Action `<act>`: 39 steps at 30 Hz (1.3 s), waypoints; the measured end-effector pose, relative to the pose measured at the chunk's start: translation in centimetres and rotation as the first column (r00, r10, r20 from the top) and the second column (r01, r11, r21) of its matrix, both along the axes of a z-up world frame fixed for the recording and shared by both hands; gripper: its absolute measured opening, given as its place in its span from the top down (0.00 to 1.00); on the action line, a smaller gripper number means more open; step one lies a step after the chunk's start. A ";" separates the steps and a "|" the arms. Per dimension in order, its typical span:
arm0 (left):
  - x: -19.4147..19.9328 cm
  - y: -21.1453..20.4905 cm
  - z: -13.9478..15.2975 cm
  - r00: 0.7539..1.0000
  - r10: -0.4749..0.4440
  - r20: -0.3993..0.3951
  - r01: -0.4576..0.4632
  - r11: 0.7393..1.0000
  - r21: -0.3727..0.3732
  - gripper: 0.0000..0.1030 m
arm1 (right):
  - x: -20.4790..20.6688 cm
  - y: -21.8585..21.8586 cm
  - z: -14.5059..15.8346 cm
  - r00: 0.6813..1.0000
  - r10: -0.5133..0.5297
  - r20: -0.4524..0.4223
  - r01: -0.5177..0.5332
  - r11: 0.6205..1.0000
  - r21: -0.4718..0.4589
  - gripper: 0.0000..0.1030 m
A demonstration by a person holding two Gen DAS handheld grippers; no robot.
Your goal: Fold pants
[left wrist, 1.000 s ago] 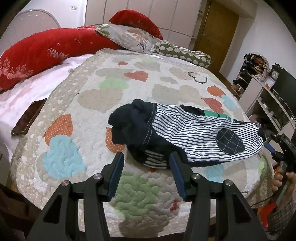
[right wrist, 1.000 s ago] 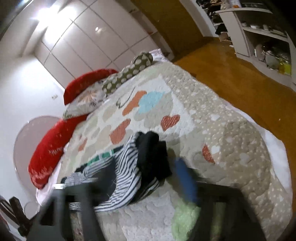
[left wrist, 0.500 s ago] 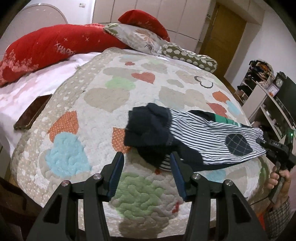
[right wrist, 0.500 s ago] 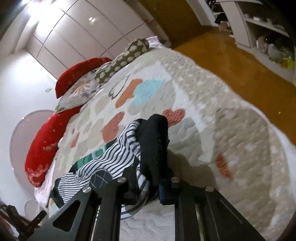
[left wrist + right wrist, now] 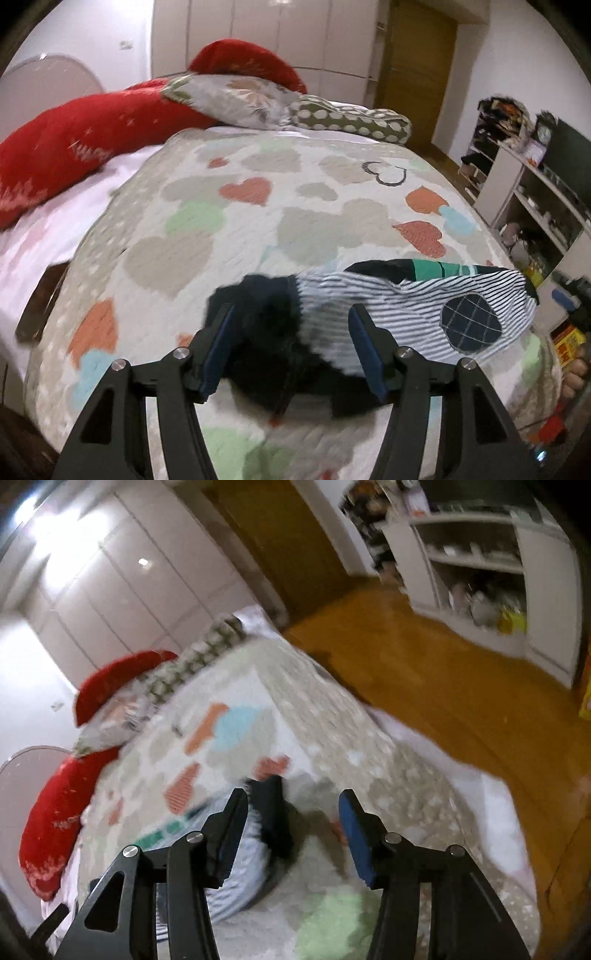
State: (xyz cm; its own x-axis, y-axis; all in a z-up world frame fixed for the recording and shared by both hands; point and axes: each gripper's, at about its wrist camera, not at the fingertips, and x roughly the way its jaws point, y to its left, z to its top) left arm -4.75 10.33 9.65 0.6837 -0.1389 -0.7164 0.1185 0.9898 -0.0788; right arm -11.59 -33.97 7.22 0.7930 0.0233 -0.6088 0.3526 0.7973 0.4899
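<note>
The striped pants (image 5: 399,314) with dark navy cuffs and a dark checked knee patch lie across the near part of the heart-patterned quilt (image 5: 258,206). My left gripper (image 5: 290,341) is open, its jaws standing on either side of the bunched dark end of the pants. In the right wrist view the pants (image 5: 255,849) lie under the left jaw. My right gripper (image 5: 291,830) is open and empty just above the pants' other end on the quilt (image 5: 332,738).
Red pillows (image 5: 74,136), a floral pillow and a dotted bolster (image 5: 351,120) lie at the head of the bed. A dark phone (image 5: 40,302) lies at the bed's left edge. White shelves (image 5: 535,206) and a wooden floor (image 5: 424,672) lie to the right.
My right gripper has opened and let go of the pants' end. My left gripper has moved forward so its open jaws now straddle the dark end.
</note>
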 end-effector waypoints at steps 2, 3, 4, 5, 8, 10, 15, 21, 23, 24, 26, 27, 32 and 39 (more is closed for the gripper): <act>1.2 -1.0 -1.7 1.000 0.003 -0.016 -0.002 0.999 0.037 0.40 | 0.3 1.5 1.0 0.995 0.087 0.041 -0.088 0.996 0.015 0.46; 1.6 -1.4 -2.9 0.999 0.019 -0.033 -0.017 0.997 0.073 0.40 | 1.0 2.8 1.2 0.987 0.155 0.051 -0.157 0.987 0.025 0.46; 1.8 -1.5 -4.5 0.998 0.043 -0.056 -0.037 0.993 0.109 0.40 | 1.6 3.9 1.2 0.975 0.217 0.052 -0.219 0.975 0.033 0.46; 1.7 -1.5 -5.3 0.996 0.051 -0.067 -0.044 0.993 0.113 0.40 | 2.4 5.2 1.1 0.960 0.276 0.047 -0.278 0.960 0.040 0.49; 0.8 -1.3 -7.5 0.997 0.043 -0.066 -0.036 0.994 0.106 0.40 | 4.6 8.8 0.8 0.907 0.420 0.027 -0.421 0.906 0.052 0.52; 0.1 -1.7 -7.9 0.999 0.036 -0.027 -0.032 0.991 0.132 0.40 | 6.2 10.8 0.6 0.875 0.483 0.018 -0.483 0.872 0.080 0.52; 0.2 -1.4 -8.2 0.999 0.027 -0.034 -0.024 0.995 0.097 0.35 | 11.7 16.5 -2.2 0.733 0.674 0.092 -0.653 0.660 0.371 0.51; 0.4 -1.3 -8.3 0.999 0.019 -0.047 -0.015 0.997 0.080 0.34 | 16.0 21.1 -6.8 0.697 0.715 -0.062 -0.635 0.655 0.409 0.60; 0.5 -1.3 -8.4 0.999 0.018 -0.047 -0.014 0.997 0.080 0.34 | 16.8 19.3 -6.6 0.753 0.655 -0.064 -0.589 0.713 0.380 0.67; 0.5 -1.3 -8.3 0.999 0.016 -0.046 -0.013 0.997 0.077 0.34 | 16.9 18.5 -6.5 0.776 0.628 -0.052 -0.566 0.731 0.380 0.67; 0.5 -1.5 -8.4 0.999 0.019 -0.043 -0.015 0.997 0.081 0.33 | 16.6 16.4 -5.7 0.826 0.563 -0.011 -0.515 0.764 0.389 0.67; 0.5 -1.4 -8.4 0.999 0.017 -0.044 -0.013 0.997 0.080 0.33 | 16.2 15.5 -5.3 0.847 0.532 -0.001 -0.492 0.783 0.382 0.65; 0.5 -1.5 -8.4 0.999 0.017 -0.045 -0.013 0.997 0.082 0.33 | 13.5 13.3 -3.0 0.893 0.449 0.013 -0.434 0.854 0.288 0.56; 0.6 -1.5 -8.4 0.998 0.010 -0.058 -0.005 0.996 0.084 0.32 | 7.8 12.1 -4.0 0.896 0.438 -0.078 -0.430 0.897 0.103 0.50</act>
State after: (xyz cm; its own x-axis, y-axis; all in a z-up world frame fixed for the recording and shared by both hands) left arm -4.17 8.79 1.24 0.6415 -0.0716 -0.7638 0.1088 0.9941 -0.0019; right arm -3.78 -21.85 3.23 0.6301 0.4038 -0.6633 0.0298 0.8409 0.5403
